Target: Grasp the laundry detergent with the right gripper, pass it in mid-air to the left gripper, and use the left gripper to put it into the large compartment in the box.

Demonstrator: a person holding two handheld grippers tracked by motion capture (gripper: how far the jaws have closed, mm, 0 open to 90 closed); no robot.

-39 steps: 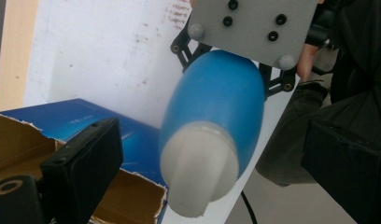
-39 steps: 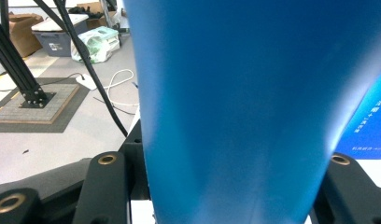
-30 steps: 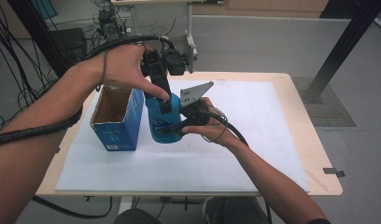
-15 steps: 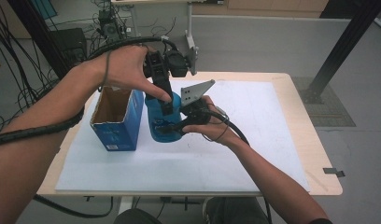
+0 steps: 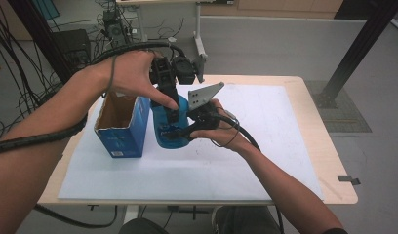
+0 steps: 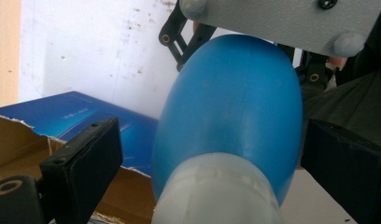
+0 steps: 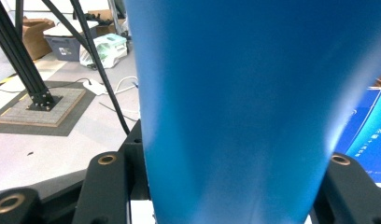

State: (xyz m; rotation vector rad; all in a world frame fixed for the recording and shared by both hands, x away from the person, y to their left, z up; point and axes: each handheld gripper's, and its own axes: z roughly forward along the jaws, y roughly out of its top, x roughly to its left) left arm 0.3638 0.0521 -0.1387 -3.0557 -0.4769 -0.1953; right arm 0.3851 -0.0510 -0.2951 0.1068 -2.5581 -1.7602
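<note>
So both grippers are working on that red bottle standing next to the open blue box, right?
Not quite: the bottle is blue, not red, as the high view shows. The rest holds: the left gripper comes down over its top, the right gripper is at its side, and it stands beside the open blue box.

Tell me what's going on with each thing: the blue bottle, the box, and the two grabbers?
Blue bottle: upright on the white sheet, beside the box, white cap still on.
Blue box: standing up, top open, cardboard inside showing.
Right gripper: at the bottle's side, one jaw on each flank; looks clamped on it.
Left gripper: above the bottle, jaws open either side of the cap, not touching.
White sheet: flat on the table.
</note>
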